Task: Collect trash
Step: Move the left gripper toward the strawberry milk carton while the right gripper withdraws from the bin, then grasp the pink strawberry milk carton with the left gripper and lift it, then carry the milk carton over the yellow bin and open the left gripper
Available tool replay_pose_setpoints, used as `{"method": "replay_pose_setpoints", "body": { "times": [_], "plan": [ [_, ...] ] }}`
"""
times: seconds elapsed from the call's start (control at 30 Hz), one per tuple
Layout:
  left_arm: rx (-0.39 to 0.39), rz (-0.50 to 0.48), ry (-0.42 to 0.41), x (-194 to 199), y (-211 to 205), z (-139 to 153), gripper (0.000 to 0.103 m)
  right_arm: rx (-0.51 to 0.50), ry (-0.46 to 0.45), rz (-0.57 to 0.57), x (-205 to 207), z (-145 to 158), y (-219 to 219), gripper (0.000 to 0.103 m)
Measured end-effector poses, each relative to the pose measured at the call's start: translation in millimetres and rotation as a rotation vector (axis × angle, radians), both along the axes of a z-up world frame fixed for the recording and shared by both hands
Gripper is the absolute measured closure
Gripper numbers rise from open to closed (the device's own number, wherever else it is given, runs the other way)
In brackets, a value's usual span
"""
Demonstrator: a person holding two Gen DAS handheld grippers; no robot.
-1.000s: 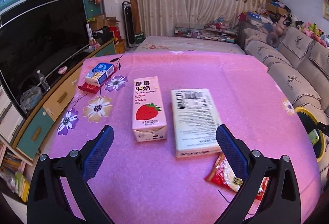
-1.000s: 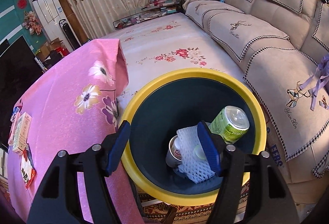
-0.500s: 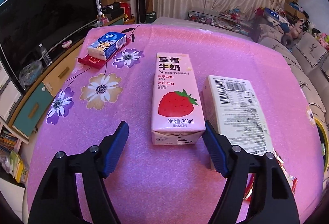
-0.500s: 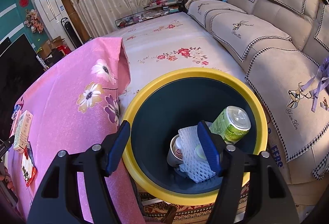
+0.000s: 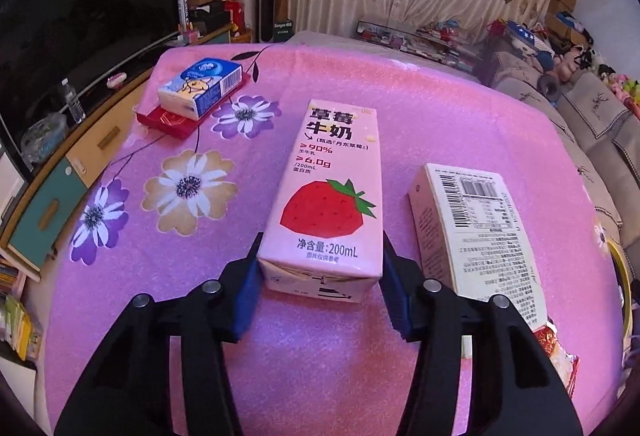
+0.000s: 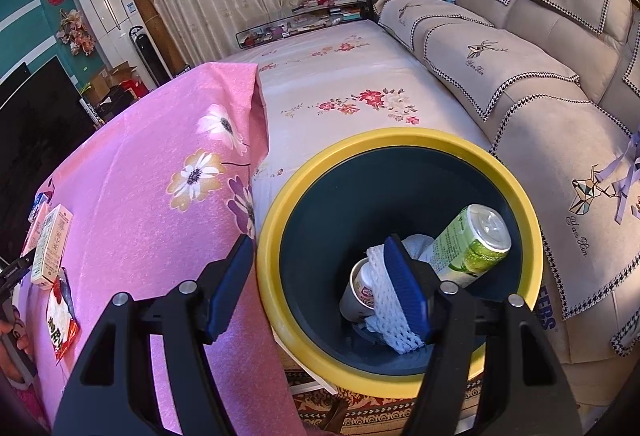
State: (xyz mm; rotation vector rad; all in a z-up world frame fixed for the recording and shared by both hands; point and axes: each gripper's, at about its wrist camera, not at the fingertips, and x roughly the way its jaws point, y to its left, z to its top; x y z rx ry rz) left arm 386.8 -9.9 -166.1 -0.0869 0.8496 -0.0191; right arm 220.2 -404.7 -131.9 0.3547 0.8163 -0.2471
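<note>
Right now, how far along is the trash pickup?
Done: green can, paper cup and foam net sit in the bin. In hand: left tongs straddle the strawberry milk carton. Left: white carton, snack wrapper. Right tongs open, empty.

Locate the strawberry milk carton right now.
In the left wrist view the strawberry milk carton lies flat on the pink tablecloth, its near end between the left gripper fingers, with the white box just to its right.

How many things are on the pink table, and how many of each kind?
Drink cartons: 2, strawberry milk carton and white carton
Tissue packs: 1, blue tissue pack
Flat red boxes: 1, red box
Snack wrappers: 1, red wrapper
Total: 5
</note>
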Motion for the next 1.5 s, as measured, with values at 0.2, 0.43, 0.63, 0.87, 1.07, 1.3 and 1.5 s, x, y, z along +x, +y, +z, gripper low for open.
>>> {"method": "replay_pose_setpoints", "body": {
  "times": [0.2,0.43,0.63,0.87,1.07,1.3,1.5],
  "plan": [
    [0.111,-0.005,-0.111,-33,-9,31,0.052,-0.003,-0.035,0.001,-12,12,5,0.039],
    [0.224,-0.045,-0.254,-90,-29,85,0.053,-0.004,-0.078,0.004,-30,27,10,0.039],
    [0.226,-0.117,-0.317,-137,-49,123,0.053,-0.005,-0.107,0.011,-44,35,14,0.039],
    [0.160,-0.273,-0.370,-182,-102,156,0.053,-0.002,-0.146,-0.010,-68,45,5,0.039],
    [0.085,-0.484,-0.339,-187,-191,149,0.053,-0.017,-0.152,-0.077,-93,46,-22,0.039],
    [0.011,-0.725,-0.219,-167,-317,120,0.053,0.003,-0.158,-0.173,-127,39,-67,0.039],
    [0.023,-0.825,-0.127,-142,-409,82,0.053,0.019,-0.150,-0.235,-145,29,-99,0.039]
  ]
}}
